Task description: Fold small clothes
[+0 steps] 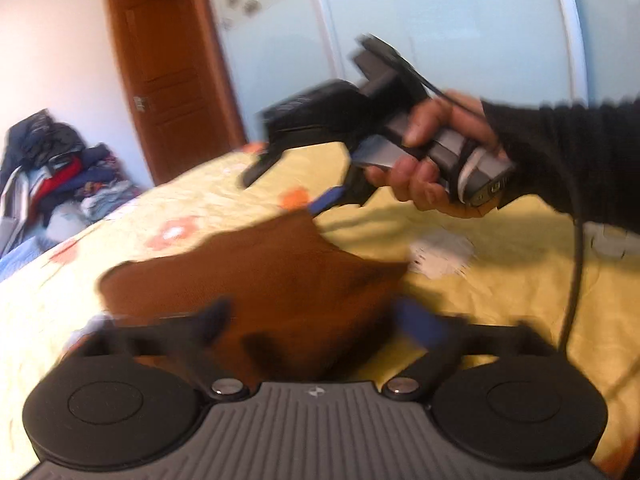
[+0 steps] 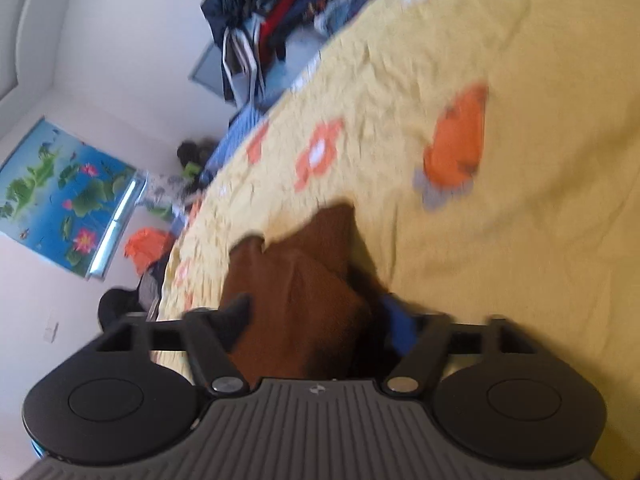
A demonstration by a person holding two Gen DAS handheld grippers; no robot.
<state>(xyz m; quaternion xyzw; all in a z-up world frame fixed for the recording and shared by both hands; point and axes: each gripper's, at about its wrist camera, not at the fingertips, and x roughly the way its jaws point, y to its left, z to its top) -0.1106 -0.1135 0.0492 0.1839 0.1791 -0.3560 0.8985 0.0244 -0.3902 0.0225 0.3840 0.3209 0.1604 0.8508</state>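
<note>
A small brown garment (image 1: 256,276) lies crumpled on the yellow flowered bedspread (image 1: 500,288). In the left wrist view my left gripper (image 1: 316,320) stands open, its fingers spread wide on either side of the garment's near edge. A hand holds my right gripper (image 1: 292,188) just beyond the garment's far corner, its fingers apart with nothing between them. In the right wrist view the same garment (image 2: 296,280) lies bunched between the spread fingers of my right gripper (image 2: 318,320), which is open. Both views are blurred.
A heap of mixed clothes (image 1: 60,168) is piled past the bed's far edge, seen also in the right wrist view as a clothes heap (image 2: 280,12). A wooden door (image 1: 168,80) and pale wardrobe panels stand behind. A black cable (image 1: 576,240) hangs from the sleeve side.
</note>
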